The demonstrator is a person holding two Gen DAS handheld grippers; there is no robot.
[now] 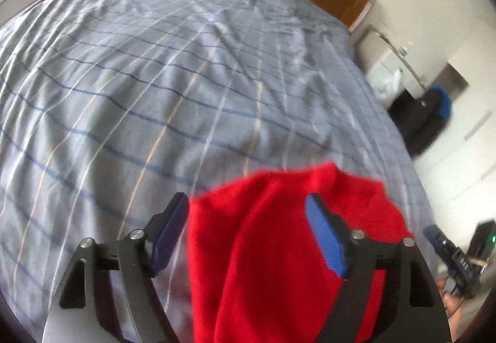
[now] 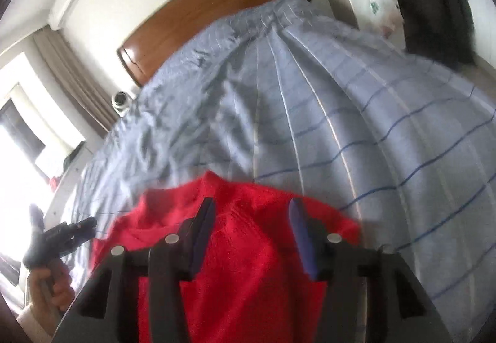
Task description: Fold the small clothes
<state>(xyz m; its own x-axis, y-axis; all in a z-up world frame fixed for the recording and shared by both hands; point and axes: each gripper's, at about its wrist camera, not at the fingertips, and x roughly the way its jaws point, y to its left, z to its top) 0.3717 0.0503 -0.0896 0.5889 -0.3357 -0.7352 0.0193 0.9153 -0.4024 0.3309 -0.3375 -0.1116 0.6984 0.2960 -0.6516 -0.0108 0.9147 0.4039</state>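
A: What's around?
B: A checked blue bedsheet [image 1: 173,88], a wooden headboard [image 2: 217,2] at the far end, a dark bag [image 1: 431,113] off right.
A: And the garment?
B: The red knit garment [image 1: 279,243] lies at the near edge. The left gripper [image 1: 248,219] gapes wide, the right gripper [image 2: 251,228] narrower; neither pinches the knit.

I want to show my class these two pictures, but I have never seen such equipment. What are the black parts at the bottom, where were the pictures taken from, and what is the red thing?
A person holds two hand-held grippers, each with a camera looking along its fingers. One picture comes from the left gripper, the other from the right gripper. A red knitted garment lies on the bed's blue-grey checked cover. Both grippers are open above it; nothing is held.
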